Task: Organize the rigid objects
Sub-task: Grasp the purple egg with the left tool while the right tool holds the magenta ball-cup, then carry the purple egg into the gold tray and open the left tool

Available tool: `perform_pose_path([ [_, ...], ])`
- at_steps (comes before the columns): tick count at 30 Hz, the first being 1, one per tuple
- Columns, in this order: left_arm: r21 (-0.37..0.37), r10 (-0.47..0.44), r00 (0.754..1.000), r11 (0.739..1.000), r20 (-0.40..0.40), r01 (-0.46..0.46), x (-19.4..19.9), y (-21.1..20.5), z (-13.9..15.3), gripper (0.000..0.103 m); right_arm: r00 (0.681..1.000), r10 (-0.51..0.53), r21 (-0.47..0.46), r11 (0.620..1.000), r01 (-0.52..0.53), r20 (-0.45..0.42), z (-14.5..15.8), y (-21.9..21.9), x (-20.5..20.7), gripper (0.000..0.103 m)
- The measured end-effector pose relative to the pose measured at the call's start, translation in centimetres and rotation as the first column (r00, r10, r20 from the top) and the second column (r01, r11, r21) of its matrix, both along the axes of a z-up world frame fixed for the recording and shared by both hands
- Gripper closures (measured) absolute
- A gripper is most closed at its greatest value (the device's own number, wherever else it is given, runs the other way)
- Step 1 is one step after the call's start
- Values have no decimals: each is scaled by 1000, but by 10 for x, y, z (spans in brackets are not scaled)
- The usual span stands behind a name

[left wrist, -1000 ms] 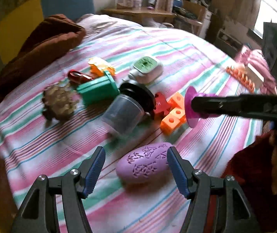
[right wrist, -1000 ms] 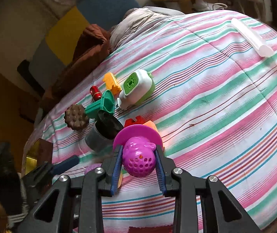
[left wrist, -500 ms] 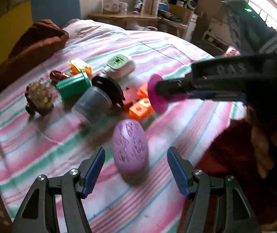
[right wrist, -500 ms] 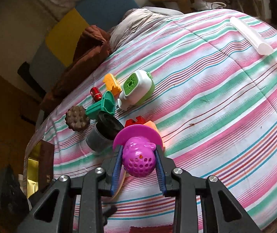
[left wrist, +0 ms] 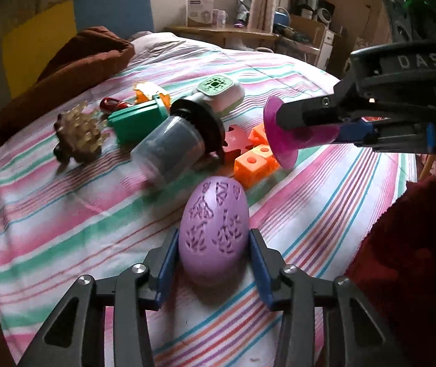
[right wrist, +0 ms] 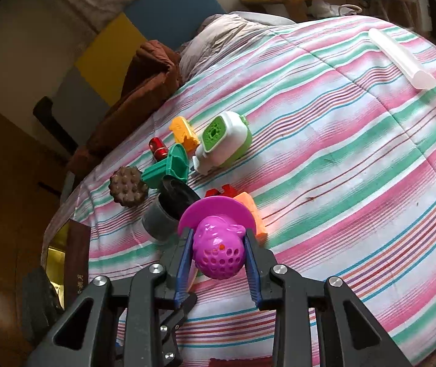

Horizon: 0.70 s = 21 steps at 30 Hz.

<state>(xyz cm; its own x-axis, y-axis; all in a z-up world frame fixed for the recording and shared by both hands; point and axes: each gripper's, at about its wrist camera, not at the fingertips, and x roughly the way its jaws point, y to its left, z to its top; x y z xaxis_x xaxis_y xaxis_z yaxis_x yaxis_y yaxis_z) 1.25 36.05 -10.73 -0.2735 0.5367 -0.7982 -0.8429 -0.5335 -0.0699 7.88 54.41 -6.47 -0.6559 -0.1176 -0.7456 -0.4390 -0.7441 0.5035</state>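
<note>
Both grippers, left gripper (left wrist: 213,244) and right gripper (right wrist: 219,252), are showing black frames, blue finger pads, silver screws; white "DAS" lettering is marking the right.

Matt purple egg (left wrist: 213,229) with engraved pattern; glossy magenta plastic strainer (right wrist: 219,252).

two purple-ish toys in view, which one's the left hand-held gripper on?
The lilac egg-shaped one with engraved patterns, sitting between the left hand-held gripper fingers on the bedspread. The magenta perforated toy with a disc flange is in the right hand-held gripper.

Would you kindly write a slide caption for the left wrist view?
Left gripper closes its fingers around a purple egg-shaped object on the striped bedspread, beside scattered toys.
</note>
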Motion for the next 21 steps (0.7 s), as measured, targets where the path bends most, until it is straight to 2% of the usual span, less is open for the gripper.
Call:
perform_pose_path([
  [3, 20, 7, 1000, 1000, 8, -7, 1, -9, 0, 60, 1000, 21, -11, 1000, -22, -12, 0, -3, -2, 71],
  [7, 27, 25, 999, 999, -24, -25, 12, -25, 0, 60, 998, 61, -15, 998, -61, -2, -3, -10, -6, 71],
  [10, 37, 42, 999, 998, -14, -42, 16, -38, 2, 60, 997, 78, -2, 997, -78, 6, -3, -15, -9, 71],
  [14, 43, 79, 997, 996, 6, -79, 18, -55, 5, 60, 993, 122, -33, 992, -121, 6, -8, -20, -12, 71],
  [21, 54, 110, 994, 992, 27, -111, 24, -69, 10, 59, 968, 236, 8, 971, -238, 91, -18, -46, -25, 71],
])
